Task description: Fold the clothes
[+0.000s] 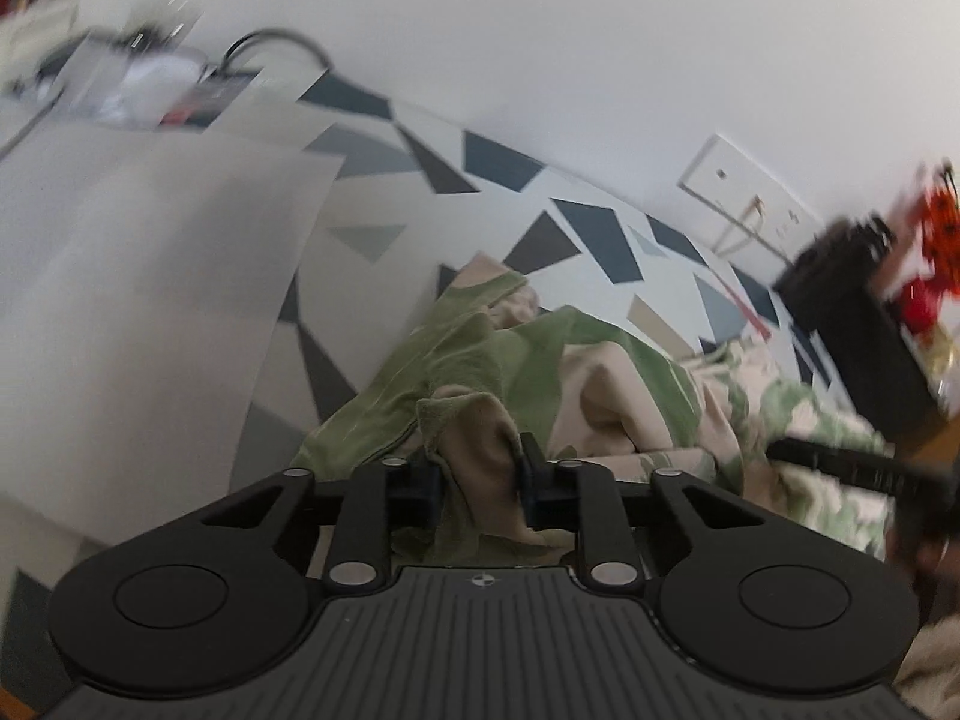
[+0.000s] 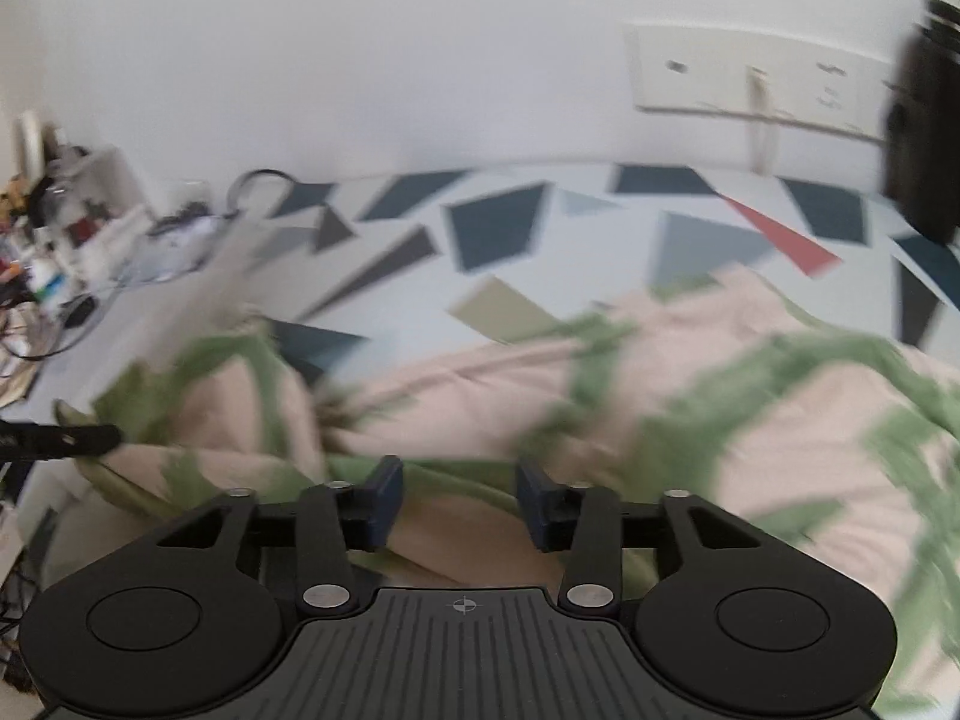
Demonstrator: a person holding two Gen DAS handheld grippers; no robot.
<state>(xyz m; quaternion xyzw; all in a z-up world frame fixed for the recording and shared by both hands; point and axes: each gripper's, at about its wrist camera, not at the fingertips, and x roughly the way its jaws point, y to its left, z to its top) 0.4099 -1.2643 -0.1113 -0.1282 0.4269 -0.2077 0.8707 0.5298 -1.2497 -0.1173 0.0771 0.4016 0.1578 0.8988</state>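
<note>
green-beige garment (image 1: 540, 360) bunched on patterned surface (image 1: 510, 192); fold pinched in left gripper (image 1: 477, 474); right gripper (image 2: 459, 501) jaws parted over cloth, nothing held; hem best kept taut.

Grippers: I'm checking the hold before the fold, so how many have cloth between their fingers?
2. The left gripper pinches the garment; the right gripper stands open over it.
</note>
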